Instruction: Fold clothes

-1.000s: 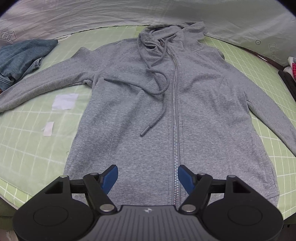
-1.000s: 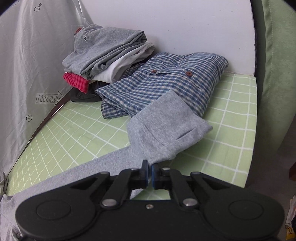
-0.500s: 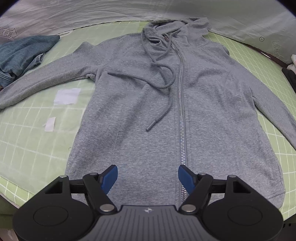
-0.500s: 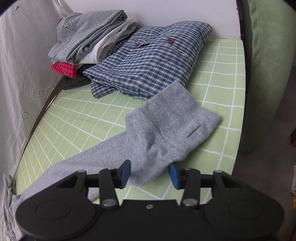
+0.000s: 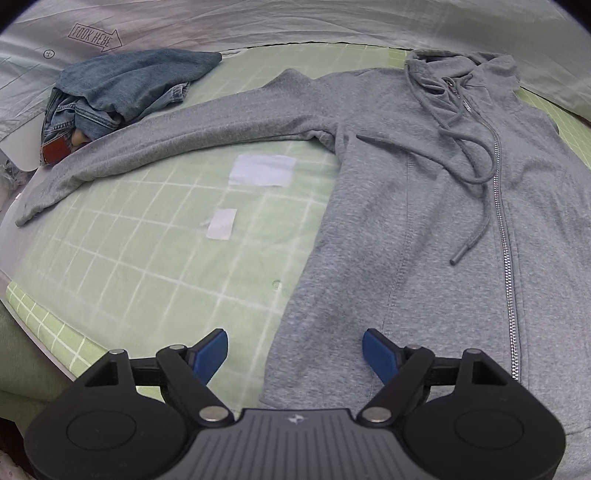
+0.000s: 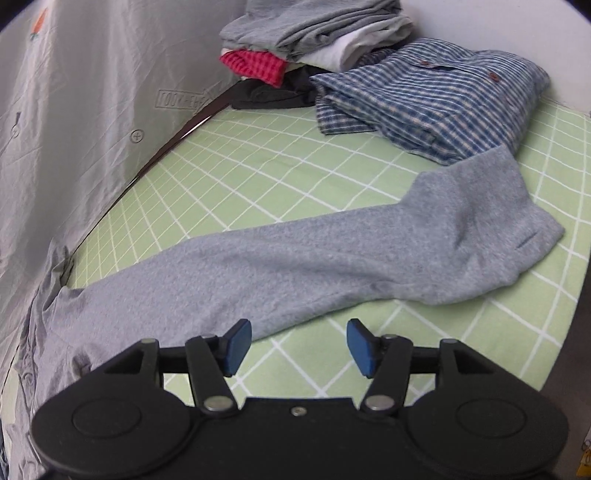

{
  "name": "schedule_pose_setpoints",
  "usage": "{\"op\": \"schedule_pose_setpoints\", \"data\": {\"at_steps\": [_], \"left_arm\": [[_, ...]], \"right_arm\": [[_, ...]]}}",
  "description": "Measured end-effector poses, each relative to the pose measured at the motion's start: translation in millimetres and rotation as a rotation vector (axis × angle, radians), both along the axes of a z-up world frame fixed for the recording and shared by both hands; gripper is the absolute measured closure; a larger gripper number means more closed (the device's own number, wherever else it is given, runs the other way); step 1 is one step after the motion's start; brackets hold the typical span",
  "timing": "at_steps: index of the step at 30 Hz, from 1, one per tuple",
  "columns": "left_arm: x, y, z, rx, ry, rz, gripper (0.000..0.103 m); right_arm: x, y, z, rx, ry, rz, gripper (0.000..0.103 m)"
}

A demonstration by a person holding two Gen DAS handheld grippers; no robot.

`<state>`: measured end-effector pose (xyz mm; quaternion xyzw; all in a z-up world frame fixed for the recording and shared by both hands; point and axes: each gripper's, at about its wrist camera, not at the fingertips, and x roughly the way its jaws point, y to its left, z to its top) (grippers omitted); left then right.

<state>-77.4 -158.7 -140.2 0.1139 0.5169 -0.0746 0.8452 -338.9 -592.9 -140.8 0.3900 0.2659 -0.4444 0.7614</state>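
Right wrist view shows the right tool (image 6: 293, 345) a second ago shut near the sleeve end; now its blue pads are apart and opening, with only green grid surface (image 6: 461, 332) between them, and the grey hoodie's right sleeve (image 6: 314, 266) lies released, stretched across the surface with its cuff touching the folded blue checked shirt (image 6: 436, 99). Left wrist view has shifted leftward: the left tool (image 5: 295, 352) hovers over the lower left hem of the grey zip-up hooded sweatshirt (image 5: 424, 221), its pads wide and opening, clamped on nothing. I judge the spreading is finished and the first fold comes next.

Beyond the shirt sits a stack of folded clothes (image 6: 317, 33). Crumpled blue denim jeans (image 5: 122, 88) lie just beside the left sleeve (image 5: 177, 136), and the loose drawstring (image 5: 476, 206) could snag a fold.
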Motion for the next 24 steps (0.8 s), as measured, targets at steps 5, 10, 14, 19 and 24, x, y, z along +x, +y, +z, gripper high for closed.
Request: {"op": "schedule_pose_setpoints", "data": {"at_steps": [5, 10, 14, 19, 24], "left_arm": [[-1, -2, -3, 0.014, -0.035, -0.049, 0.017], [0, 6, -5, -0.037, -0.038, -0.062, 0.019], [-2, 15, -3, -0.154, -0.017, -0.082, 0.054], [-8, 4, 1, -0.139, -0.024, -0.176, 0.09], [-5, 13, 7, -0.147, -0.019, -0.187, 0.092]], "right_arm": [[47, 14, -2, -0.074, 0.063, 0.182, 0.055], [92, 42, -1, -0.254, 0.165, 0.389, 0.052], [122, 54, -13, -0.304, 0.22, 0.551, 0.048], [137, 63, -13, -0.336, 0.21, 0.599, 0.089], [141, 70, -11, -0.282, 0.163, 0.588, 0.1]]}}
